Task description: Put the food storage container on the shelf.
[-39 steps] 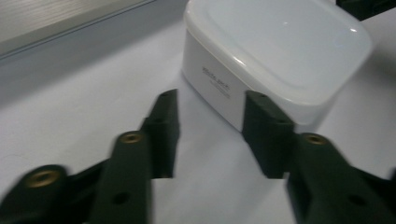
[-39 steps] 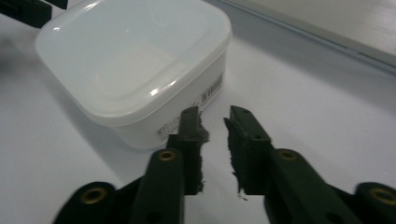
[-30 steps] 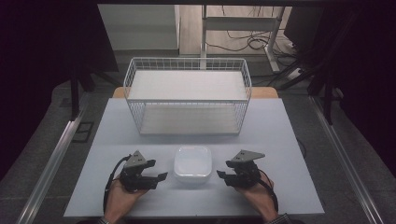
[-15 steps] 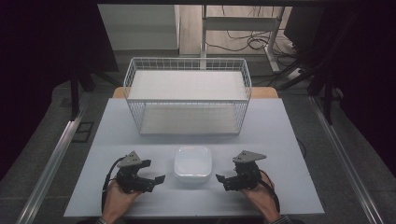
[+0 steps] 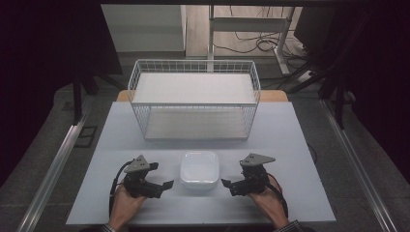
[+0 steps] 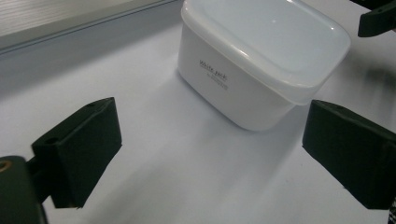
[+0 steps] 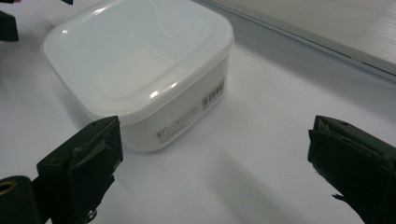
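With both sets of jaws having just been opening wide and empty since earlier, the left gripper (image 5: 168, 184) and right gripper (image 5: 225, 182) are flanking the lidded white square plastic container (image 5: 199, 168) on the table, needing level, even closing below its lid rim.

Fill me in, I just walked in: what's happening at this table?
A person holds a gripper in each hand on either side of a lidded white container on the table. The left gripper and right gripper have just been opening; both stand open with nothing between their jaws, neither touching the container. A white wire basket stands behind.
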A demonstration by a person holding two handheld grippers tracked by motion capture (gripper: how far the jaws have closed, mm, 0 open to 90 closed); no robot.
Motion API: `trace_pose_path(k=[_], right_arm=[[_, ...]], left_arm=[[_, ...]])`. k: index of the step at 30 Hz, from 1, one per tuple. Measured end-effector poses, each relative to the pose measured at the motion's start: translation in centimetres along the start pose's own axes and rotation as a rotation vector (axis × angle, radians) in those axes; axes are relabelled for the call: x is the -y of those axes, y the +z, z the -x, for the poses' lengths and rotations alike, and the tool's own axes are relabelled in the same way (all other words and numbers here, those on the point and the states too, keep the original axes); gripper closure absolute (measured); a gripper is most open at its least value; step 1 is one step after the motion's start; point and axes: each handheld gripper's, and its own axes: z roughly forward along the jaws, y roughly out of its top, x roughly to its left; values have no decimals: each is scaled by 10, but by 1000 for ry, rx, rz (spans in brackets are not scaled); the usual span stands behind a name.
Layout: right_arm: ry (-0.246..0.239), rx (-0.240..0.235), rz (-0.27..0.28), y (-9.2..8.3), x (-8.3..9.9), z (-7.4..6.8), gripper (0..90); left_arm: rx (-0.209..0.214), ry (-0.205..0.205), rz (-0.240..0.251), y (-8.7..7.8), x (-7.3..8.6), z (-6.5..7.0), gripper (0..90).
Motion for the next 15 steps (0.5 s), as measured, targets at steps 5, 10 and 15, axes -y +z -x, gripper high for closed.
trace_pose_path(k=[5,10,15], right_arm=[[31,-30,27,0,-6,2,30],[59,-33,28,1,-18,0,33],[72,-51,-15,5,-28,-7,34]], left_arm=[[8,-17,-10,1,-11,2,49],[6,-20,-18,7,-26,3,70],[19,-21,-43,17,-37,5,113]])
